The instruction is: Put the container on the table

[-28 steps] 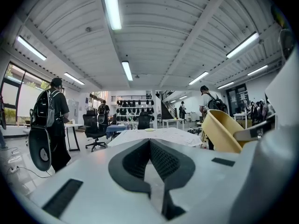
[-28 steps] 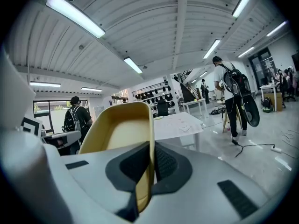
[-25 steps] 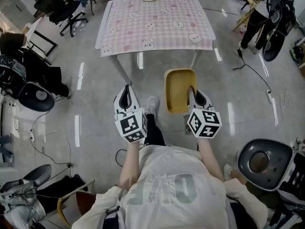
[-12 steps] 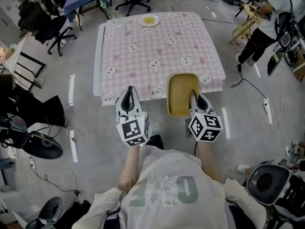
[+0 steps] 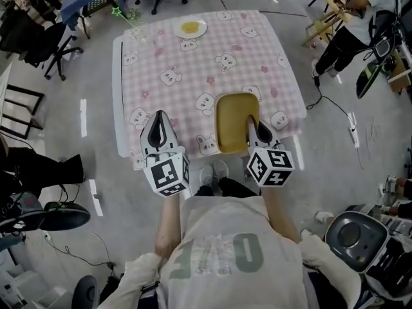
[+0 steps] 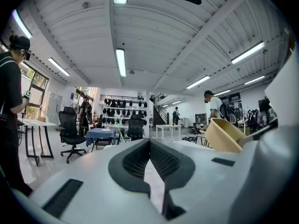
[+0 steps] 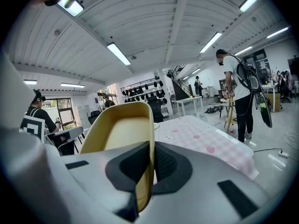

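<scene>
Open workshop hall with a grey floor. The worktop [image 5: 193,76] is wearing a pink checked cloth with animal prints, and a small plate [image 5: 191,27] is sitting at its far edge. The right gripper [image 5: 256,129] is pinching the near wall of the yellow container [image 5: 235,114], one of the jaws pressing inside the rim and one outside. The container is hanging open side up, tilted, over the near right part of the worktop; contact with the cloth cannot be judged. The left gripper [image 5: 159,122] is hovering beside it over the near left edge, jaws pressed together, gripping nothing.
</scene>
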